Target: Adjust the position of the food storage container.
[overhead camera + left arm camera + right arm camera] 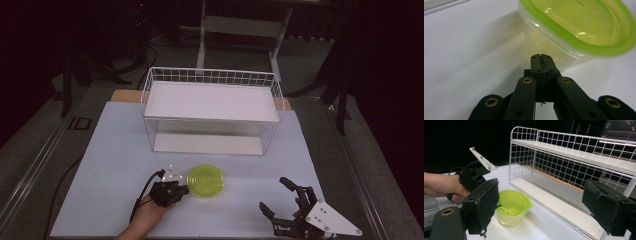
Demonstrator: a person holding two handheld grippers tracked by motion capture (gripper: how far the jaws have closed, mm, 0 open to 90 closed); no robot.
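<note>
At the near edge of the table (pixel 100 165), my right gripper (pixel 280 202) rests to the right, its jaws spread wide with nothing between them; the grey three-cornered plate on top points right. In the right gripper view the two black padded jaws stand well apart at the left and right edges of the frame, framing the scene beyond.

To the left, slightly farther in, my left hand (pixel 147 210) holds my left gripper (pixel 182 190), which points right toward the container. Its jaws are pressed together, pad against pad, with nothing clamped between them; the left gripper view shows the closed tips meeting in a thin seam. The tips lie just beside the left wall of the container; whether they touch it cannot be told.

The container (pixel 205 180), a clear plastic tub with a lime-green lid (pixel 584 23) on it, stands upright on the white tabletop, near the front centre, between my two grippers and closer to the left one. The right gripper is well apart from it.

Beyond the container stands a white wire rack (pixel 212 110) with two tiers: a lower shelf (pixel 554 202) at table level and an upper shelf (pixel 210 100) with a raised wire rim. The container sits in front of the rack, apart from it.

Farthest off, a dark floor and the legs of a stand.
</note>
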